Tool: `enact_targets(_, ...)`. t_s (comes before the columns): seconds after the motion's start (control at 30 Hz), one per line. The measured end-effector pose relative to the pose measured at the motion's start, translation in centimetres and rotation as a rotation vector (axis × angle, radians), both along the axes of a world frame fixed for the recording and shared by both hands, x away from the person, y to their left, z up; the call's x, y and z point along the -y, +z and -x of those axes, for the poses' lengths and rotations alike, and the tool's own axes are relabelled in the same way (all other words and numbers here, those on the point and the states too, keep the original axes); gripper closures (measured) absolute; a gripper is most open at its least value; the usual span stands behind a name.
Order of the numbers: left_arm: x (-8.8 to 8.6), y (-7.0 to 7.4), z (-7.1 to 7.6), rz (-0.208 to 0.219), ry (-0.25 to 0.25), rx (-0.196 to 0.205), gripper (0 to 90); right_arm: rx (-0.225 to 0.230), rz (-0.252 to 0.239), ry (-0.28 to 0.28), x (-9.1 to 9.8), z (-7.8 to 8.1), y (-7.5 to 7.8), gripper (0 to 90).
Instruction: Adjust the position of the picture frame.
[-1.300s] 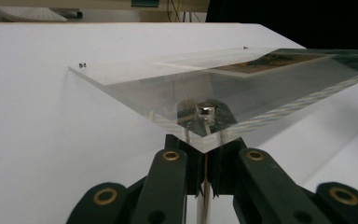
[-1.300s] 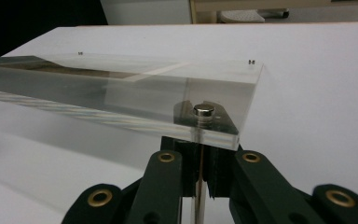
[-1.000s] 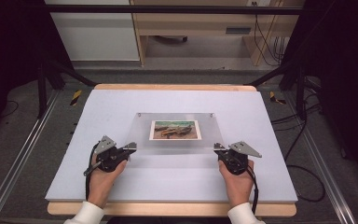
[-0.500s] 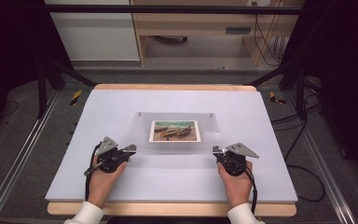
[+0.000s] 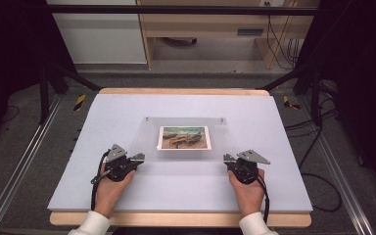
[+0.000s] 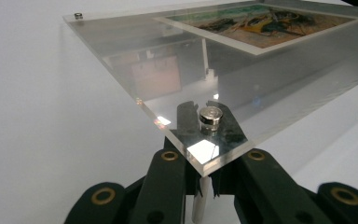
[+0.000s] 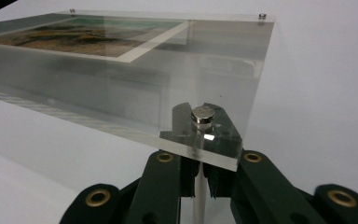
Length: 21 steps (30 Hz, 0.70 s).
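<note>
A clear acrylic panel (image 5: 186, 122) lies flat in the middle of the white table top (image 5: 93, 132), with a small painted picture (image 5: 183, 137) under its centre. Small silver caps mark its corners. My left gripper (image 5: 139, 157) is at the panel's near left corner. In the left gripper view it (image 6: 203, 122) is shut on a thin metal post (image 6: 199, 207) beneath the panel, below a silver cap (image 6: 210, 116). My right gripper (image 5: 227, 157) is at the near right corner, and in the right gripper view it (image 7: 200, 125) is shut on the post (image 7: 198, 196) under its cap (image 7: 202, 115).
The table's wooden front edge (image 5: 176, 219) lies just behind the wrists. Metal rails (image 5: 14, 176) run along both sides on the floor. Cables (image 5: 313, 132) trail at the right. A wooden desk (image 5: 205, 29) stands beyond the far edge.
</note>
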<state>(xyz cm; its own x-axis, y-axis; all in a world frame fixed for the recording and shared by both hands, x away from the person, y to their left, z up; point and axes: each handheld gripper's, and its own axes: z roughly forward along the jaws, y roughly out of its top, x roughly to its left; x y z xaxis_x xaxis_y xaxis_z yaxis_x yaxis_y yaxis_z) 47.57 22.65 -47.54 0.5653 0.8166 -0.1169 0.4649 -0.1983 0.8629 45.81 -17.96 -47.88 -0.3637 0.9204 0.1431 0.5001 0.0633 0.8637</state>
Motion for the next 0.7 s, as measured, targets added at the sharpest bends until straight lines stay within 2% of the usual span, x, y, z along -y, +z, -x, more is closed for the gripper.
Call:
enact_targets(0.37,-0.04,-0.31,-0.18,-0.015,0.015,-0.001,83.4,-0.02,0.001,0.015,-0.15,-0.02,-0.29,83.8)
enact_targets(0.7,-0.07,-0.4,-0.26,-0.016,0.01,-0.003,83.5,-0.019,0.01,0.02,-0.16,-0.12,-0.32,83.8)
